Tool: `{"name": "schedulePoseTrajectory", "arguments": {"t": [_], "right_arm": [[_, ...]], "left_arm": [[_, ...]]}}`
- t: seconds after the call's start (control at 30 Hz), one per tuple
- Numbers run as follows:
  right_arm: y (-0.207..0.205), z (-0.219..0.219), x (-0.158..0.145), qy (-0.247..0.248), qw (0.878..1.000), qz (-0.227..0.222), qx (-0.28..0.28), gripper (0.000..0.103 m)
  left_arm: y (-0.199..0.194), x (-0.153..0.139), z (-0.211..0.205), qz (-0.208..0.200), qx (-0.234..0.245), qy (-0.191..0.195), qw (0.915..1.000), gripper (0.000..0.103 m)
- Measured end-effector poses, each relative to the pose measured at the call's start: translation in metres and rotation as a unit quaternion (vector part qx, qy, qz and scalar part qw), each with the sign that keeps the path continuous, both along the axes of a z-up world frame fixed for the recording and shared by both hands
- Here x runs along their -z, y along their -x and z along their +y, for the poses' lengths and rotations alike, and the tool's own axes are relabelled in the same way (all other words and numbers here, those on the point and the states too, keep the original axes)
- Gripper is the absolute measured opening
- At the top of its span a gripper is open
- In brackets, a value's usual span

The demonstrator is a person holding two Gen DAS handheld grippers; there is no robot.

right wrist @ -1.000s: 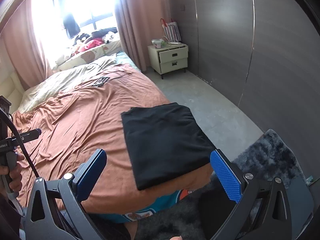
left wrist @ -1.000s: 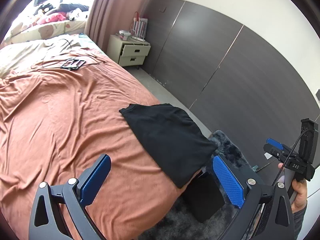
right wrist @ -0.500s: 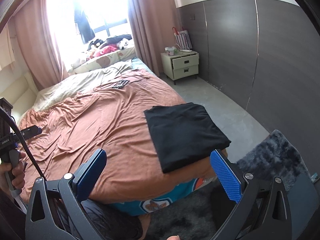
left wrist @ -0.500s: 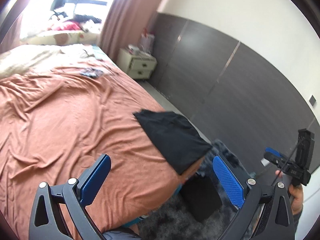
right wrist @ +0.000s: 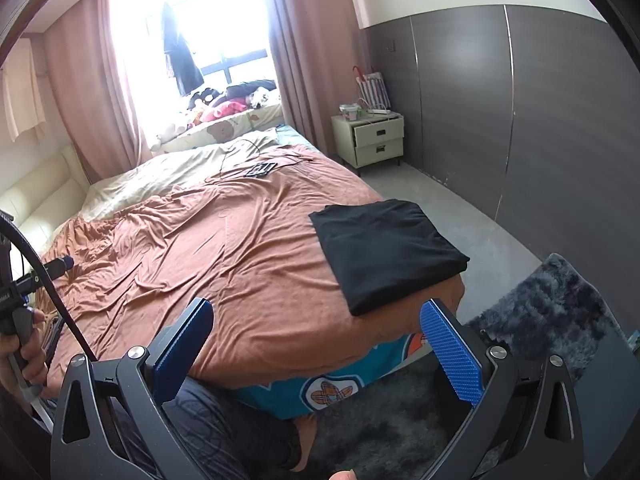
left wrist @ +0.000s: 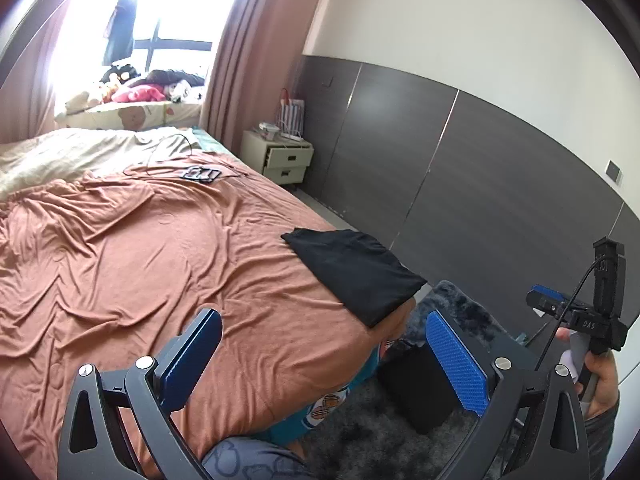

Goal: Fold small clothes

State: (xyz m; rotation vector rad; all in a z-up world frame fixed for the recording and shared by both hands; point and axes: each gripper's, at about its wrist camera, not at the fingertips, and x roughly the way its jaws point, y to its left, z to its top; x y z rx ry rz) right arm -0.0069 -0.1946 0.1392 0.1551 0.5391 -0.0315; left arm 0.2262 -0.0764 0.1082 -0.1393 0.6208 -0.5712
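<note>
My left gripper [left wrist: 322,354] is held above the foot end of the bed, jaws spread wide, nothing between the blue pads [left wrist: 456,362]. My right gripper [right wrist: 316,346] is likewise wide, empty, raised above the same end of the bed; its blue pads [right wrist: 450,354] are clear of the cover. The black garment [right wrist: 386,250] lies folded into a flat, roughly rectangular stack on the rust-orange bed cover [right wrist: 224,256], at the foot-end corner on the side nearest the dark panelled wall [right wrist: 560,128]; its near edge reaches the drop of the mattress. In the left view the same garment [left wrist: 354,272] sits well apart from both sets of fingers. The cover is wrinkled across its middle. A small dark flat object [right wrist: 262,169] with a cable rests near the far end of the cover, where the cream bedding [right wrist: 168,178] begins. A cream nightstand [right wrist: 374,140] stands beside the bed against the wall. A dark shaggy rug [right wrist: 548,308] lies on the floor below the garment corner. My right hand [left wrist: 600,376] shows at the left view's edge, gripping its handle.
</note>
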Motion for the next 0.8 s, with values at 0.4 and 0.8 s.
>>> {"name": "schedulePoseTrajectory", "arguments": {"t": [0.4, 0.8], "right_arm": [[0.044, 0.034, 0.032, 0.003, 1.000, -0.027, -0.007, 0.103], [0.076, 0.065, 0.064, 0.024, 0.999, -0.042, -0.015, 0.103]], "left_arm": [[0.077, 0.027, 0.043, -0.043, -0.035, -0.013, 0.9984, 0.103], [0.145, 0.050, 0.069, -0.087, -0.089, -0.021, 0.9921, 0.103]]}}
